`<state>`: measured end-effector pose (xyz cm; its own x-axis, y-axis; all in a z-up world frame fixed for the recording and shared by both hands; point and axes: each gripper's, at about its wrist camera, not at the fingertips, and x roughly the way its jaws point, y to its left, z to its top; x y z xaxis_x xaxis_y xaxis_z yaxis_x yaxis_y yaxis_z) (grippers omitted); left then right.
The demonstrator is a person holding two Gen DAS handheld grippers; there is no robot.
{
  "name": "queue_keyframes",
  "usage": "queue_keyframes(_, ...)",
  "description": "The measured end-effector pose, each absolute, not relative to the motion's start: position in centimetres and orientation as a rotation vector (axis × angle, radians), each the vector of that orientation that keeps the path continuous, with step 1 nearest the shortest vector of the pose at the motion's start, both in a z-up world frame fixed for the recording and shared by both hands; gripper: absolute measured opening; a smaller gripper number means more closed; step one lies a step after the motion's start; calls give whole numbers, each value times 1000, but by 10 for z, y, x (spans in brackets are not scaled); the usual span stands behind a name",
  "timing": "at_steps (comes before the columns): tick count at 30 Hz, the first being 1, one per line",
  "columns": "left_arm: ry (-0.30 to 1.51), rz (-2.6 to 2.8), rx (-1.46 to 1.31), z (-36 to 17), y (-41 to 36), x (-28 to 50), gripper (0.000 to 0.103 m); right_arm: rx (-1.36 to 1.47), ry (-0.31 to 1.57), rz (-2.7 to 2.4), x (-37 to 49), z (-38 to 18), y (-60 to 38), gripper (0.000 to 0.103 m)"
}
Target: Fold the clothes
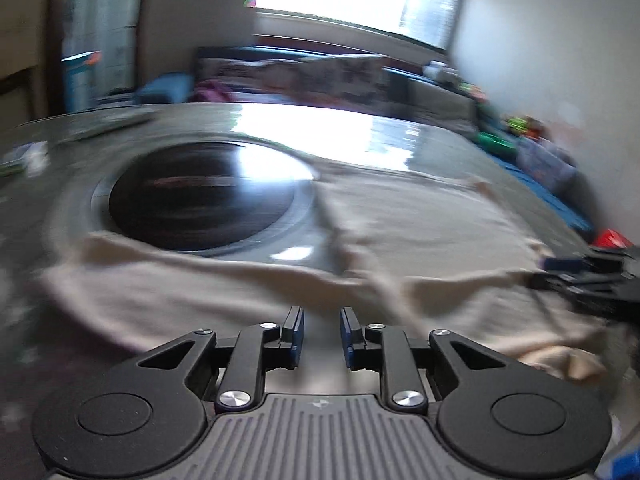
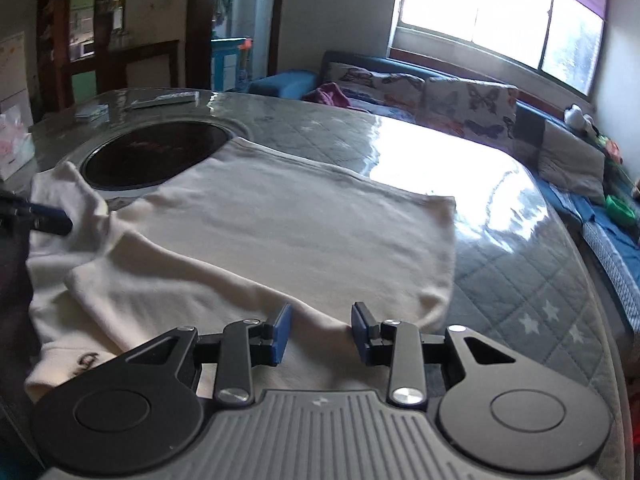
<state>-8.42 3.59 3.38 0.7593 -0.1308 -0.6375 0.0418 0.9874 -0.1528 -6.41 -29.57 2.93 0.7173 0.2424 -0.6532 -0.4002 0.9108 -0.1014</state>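
Observation:
A cream shirt (image 2: pixel 280 224) lies spread on the quilted grey table (image 2: pixel 520 272), its left part bunched and folded over. It also shows, blurred, in the left wrist view (image 1: pixel 420 232). My right gripper (image 2: pixel 322 320) is open, its fingers either side of the shirt's near edge fold. My left gripper (image 1: pixel 322 320) is open and empty just above the shirt's near edge. The left gripper's tip (image 2: pixel 44 216) shows at the shirt's bunched left part in the right wrist view. The right gripper (image 1: pixel 592 276) shows at the far right of the left wrist view.
A round black inset (image 2: pixel 154 154) sits in the table by the shirt's far left corner. Flat packets (image 2: pixel 164 100) lie at the table's far edge. A sofa with butterfly cushions (image 2: pixel 440 96) runs behind the table under the window.

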Motion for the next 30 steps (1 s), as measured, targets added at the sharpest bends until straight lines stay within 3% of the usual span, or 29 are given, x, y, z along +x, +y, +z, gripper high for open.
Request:
queue_keyframes(10,684,305,-180,31,119,-78,48,-288,646,495,-72,46,-254,33)
queue_keyframes(16,658,293,-217,40,124,-77,46,-304,649,539,-74,43,-236,34)
queue_keyframes(18,644,256,-228,46,119,-78,40,-309,650,543,-75,44,-234,34)
queue_keyframes(22,616,182,-250,58,109,-79,10,-296,645,541,-77,47,-240,34)
queue_keyframes(30,557,34,-292,81,88,-81,7,-216,646,553,-78,58,-256,33)
